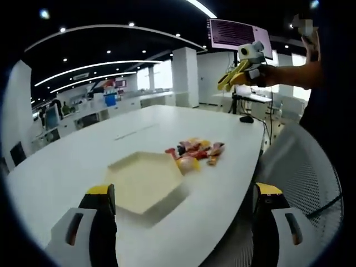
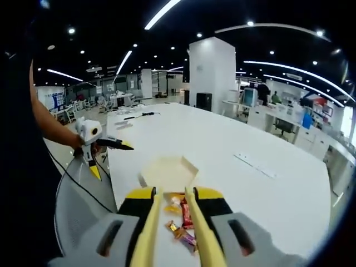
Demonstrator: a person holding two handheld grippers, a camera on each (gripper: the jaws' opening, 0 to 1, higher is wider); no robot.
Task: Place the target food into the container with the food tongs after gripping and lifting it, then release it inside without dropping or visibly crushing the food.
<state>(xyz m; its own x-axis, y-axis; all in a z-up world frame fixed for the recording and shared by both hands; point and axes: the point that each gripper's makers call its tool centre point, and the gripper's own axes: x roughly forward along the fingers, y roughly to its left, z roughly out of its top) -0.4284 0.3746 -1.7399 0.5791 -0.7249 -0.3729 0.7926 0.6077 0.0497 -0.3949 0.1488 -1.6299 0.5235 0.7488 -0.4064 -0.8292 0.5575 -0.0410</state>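
White table (image 1: 67,167) carries a hexagonal tray (image 1: 146,181) and wrapped snacks (image 1: 194,152).

Open-plan office: long white table (image 1: 83,161), desks (image 2: 289,119), strip lights (image 2: 161,12).

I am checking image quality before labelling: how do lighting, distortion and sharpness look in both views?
Left gripper view: strong fisheye bending of the white table edge, even ceiling light, soft shadow beside the hexagonal tray, wrapped candies slightly soft. Right gripper view: same curvature, yellow tongs blurred close up.
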